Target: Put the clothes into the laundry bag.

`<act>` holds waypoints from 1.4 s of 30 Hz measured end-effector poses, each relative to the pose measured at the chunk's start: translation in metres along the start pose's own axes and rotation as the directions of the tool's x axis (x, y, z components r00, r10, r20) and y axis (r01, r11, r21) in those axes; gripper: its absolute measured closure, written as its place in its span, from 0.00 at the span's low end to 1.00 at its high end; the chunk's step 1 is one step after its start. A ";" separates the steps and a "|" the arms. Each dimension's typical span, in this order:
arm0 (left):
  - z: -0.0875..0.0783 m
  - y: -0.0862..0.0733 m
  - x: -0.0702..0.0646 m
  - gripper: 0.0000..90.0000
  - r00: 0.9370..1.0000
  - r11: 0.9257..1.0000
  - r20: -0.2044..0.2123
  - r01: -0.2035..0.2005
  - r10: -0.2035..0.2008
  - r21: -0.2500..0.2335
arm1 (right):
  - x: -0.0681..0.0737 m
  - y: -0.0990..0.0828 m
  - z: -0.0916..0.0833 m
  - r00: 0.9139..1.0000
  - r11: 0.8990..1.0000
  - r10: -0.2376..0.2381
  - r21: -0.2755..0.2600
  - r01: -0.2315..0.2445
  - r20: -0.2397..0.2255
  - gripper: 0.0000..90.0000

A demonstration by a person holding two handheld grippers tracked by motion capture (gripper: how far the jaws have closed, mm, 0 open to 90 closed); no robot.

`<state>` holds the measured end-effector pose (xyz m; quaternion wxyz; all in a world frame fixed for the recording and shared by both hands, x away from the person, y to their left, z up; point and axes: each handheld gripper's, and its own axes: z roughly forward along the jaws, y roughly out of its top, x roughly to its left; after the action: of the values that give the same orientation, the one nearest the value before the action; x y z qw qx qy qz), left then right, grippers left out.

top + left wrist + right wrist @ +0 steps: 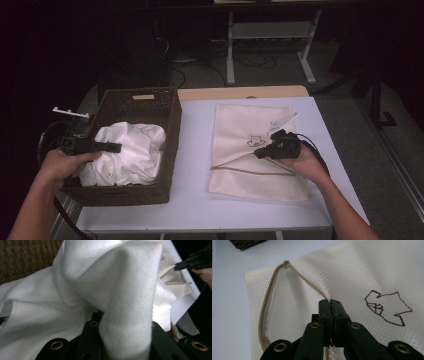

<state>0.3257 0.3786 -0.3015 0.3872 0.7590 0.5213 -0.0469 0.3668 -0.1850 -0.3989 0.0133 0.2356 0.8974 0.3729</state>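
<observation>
Left gripper [114,147]: held in the person's left hand [64,164] over the near left part of the wicker basket [172,131]; its jaws are clamped on a fold of the white garment [129,152], which in the left gripper view [126,340] rises between them as a thick ribbed band.
White garment: bunched up inside the basket, filling its near half and lifted a little above the rim where the left gripper has it.
Wicker basket: dark brown, rectangular, standing on the left part of the tabletop [192,200], with a small pale label on its far wall.
Right gripper [257,152]: held in the person's right hand [300,162] over the mesh laundry bag [235,125]; its jaws are pressed together on the bag's upper layer beside the zip, as the right gripper view [330,302] shows.
Mesh laundry bag: cream, lying flat on the right part of the tabletop, well apart from the basket, with a small brown embroidered figure [387,306] on it.
Zip [268,302]: tan, open, its edge raised in a loop at the bag's mouth.
</observation>
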 end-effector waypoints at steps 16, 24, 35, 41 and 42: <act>-0.048 0.035 -0.061 0.87 0.985 0.983 0.115 -0.110 0.128 -0.149 | -0.009 0.014 -0.012 0.999 1.000 0.013 -0.023 -0.012 0.042 0.98; -0.050 0.050 -0.082 0.87 0.981 0.977 0.110 -0.144 0.162 -0.157 | -0.011 0.018 -0.021 0.998 0.999 0.014 -0.045 -0.011 0.060 0.98; -0.062 0.061 -0.101 0.87 0.974 0.968 0.117 -0.173 0.196 -0.184 | -0.013 0.017 -0.022 0.997 0.998 0.023 -0.052 -0.019 0.071 0.98; -0.069 0.069 -0.115 0.87 0.967 0.960 0.114 -0.201 0.226 -0.195 | -0.015 0.017 -0.019 0.997 0.998 0.028 -0.050 -0.024 0.077 0.98; -0.069 0.070 -0.118 0.87 0.965 0.959 0.118 -0.207 0.232 -0.196 | -0.015 0.017 -0.018 0.997 0.998 0.024 -0.051 -0.020 0.078 0.98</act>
<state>0.3074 0.3225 -0.1593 0.4931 0.7686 0.4074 -0.0088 0.3839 -0.1931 -0.3763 0.0506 0.2595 0.8838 0.3859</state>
